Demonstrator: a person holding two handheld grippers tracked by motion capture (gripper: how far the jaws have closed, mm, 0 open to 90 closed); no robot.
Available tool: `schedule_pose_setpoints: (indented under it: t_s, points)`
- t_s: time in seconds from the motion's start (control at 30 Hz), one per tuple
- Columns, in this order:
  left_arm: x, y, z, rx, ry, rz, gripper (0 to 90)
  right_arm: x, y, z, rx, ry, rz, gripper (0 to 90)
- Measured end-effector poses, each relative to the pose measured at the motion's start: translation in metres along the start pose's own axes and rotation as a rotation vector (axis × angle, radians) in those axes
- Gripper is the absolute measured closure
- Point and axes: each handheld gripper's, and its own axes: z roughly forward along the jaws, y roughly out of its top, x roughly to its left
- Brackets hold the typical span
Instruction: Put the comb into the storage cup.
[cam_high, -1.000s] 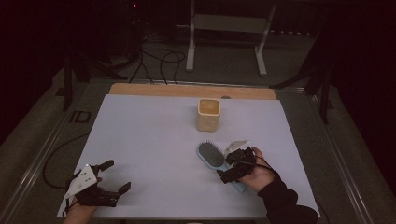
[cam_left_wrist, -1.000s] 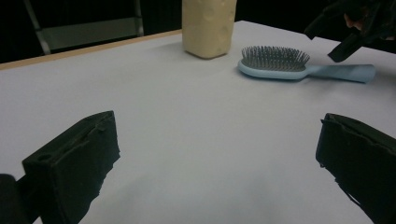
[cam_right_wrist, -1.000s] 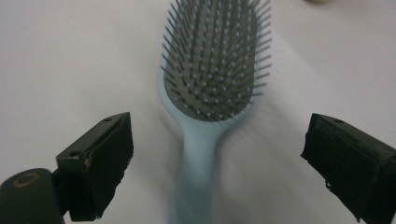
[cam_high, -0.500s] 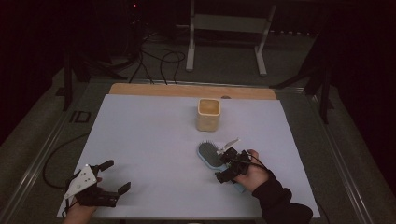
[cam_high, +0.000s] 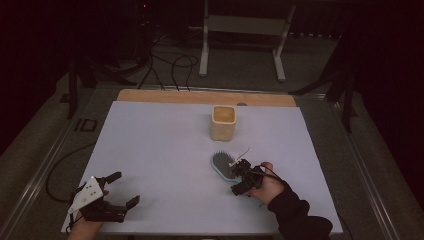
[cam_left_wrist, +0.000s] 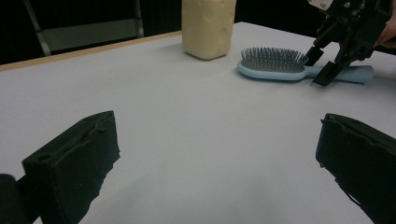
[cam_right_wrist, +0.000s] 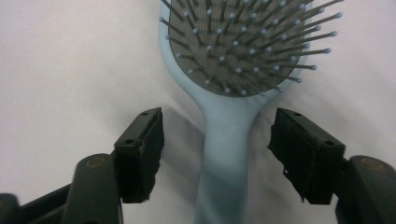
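Observation:
A light blue hairbrush (cam_high: 221, 163) lies bristles up on the white table top (cam_high: 160, 150), right of the middle. My right gripper (cam_high: 238, 177) straddles its handle (cam_right_wrist: 223, 154). The jaws have just been closing, and both pads (cam_right_wrist: 144, 149) still stand clear of the handle, so the gripper is open. The left gripper view shows that gripper (cam_left_wrist: 322, 67) over the handle end of the brush (cam_left_wrist: 273, 63). My left gripper (cam_high: 125, 189) rests open near the front left corner with nothing between its jaws (cam_left_wrist: 217, 158).
A beige cup-like container (cam_high: 223, 122) stands upright beyond the brush, at the middle back of the table; it is also in the left gripper view (cam_left_wrist: 208, 28). A wooden strip (cam_high: 200, 96) runs along the far edge. Cables and a metal stand sit on the floor behind.
My right gripper has shifted slightly left and tipped down over the brush handle, and its jaws stand narrower. The left gripper and the brush have not moved.

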Motion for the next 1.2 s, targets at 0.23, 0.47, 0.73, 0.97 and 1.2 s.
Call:
schedule_pose_setpoints:
  t_s: [0.23,0.47,0.73,0.97,1.2]
  points:
    - [0.0,0.0,-0.001,0.0,0.0,0.004,0.0,-0.004,0.005,0.001,0.021,0.029,0.043,49.7]
    - [0.0,0.0,-0.001,-0.001,0.0,0.003,0.0,-0.007,0.01,0.001,0.044,0.02,0.037,57.0]
    - [0.0,0.0,-0.001,0.001,-0.001,0.001,0.0,-0.007,0.011,0.001,0.062,0.024,0.007,60.0]
    - [-0.001,0.0,-0.001,0.001,-0.003,0.0,0.0,-0.004,0.012,0.001,0.073,0.019,-0.022,66.9]
    - [0.0,-0.001,0.0,0.007,-0.004,-0.001,0.0,-0.003,0.011,0.001,0.066,0.02,-0.03,70.6]
